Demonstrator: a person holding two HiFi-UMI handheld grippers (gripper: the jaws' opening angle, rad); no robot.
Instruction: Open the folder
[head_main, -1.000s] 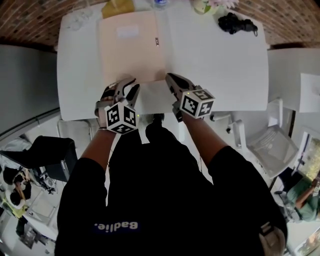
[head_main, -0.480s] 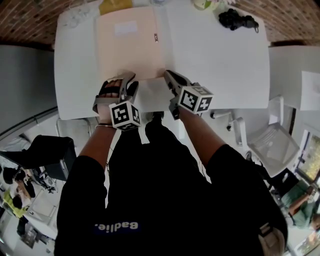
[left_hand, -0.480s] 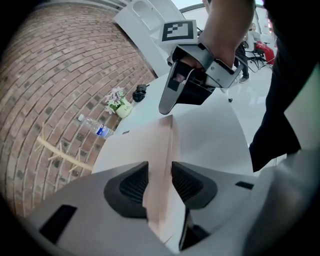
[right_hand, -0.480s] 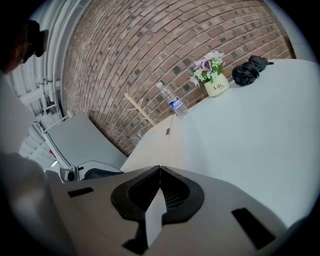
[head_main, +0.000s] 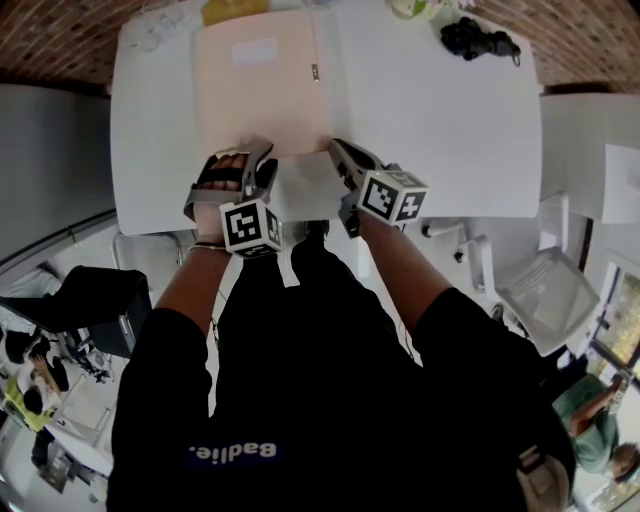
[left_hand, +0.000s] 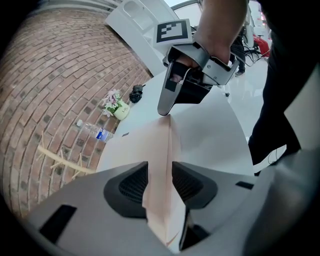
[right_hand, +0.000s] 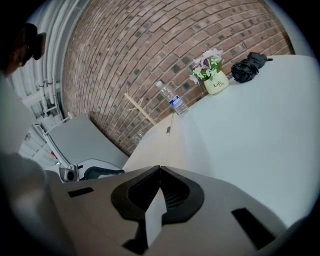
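A pale peach folder (head_main: 262, 90) lies on the white table (head_main: 440, 130), its near edge right in front of me. My left gripper (head_main: 262, 165) stands at that near edge. In the left gripper view its jaws (left_hand: 160, 172) are open, and the folder's thin cover (left_hand: 161, 145) stands on edge in the gap with neither pad pressing it. My right gripper (head_main: 338, 152) is just to the right, its tip (left_hand: 164, 107) on the same cover edge. In the right gripper view the jaws (right_hand: 160, 170) are shut on a thin pale sheet of the folder (right_hand: 154, 217).
A black bundle (head_main: 478, 40), a flower pot (right_hand: 214, 80) and a water bottle (right_hand: 172, 102) stand along the table's far edge by the brick wall. A yellow item (head_main: 232, 10) lies beyond the folder. A white chair (head_main: 540, 290) stands at the right.
My left gripper has rolled and its jaws have opened wider around the folder's edge. The right gripper has hardly moved and keeps its grip.
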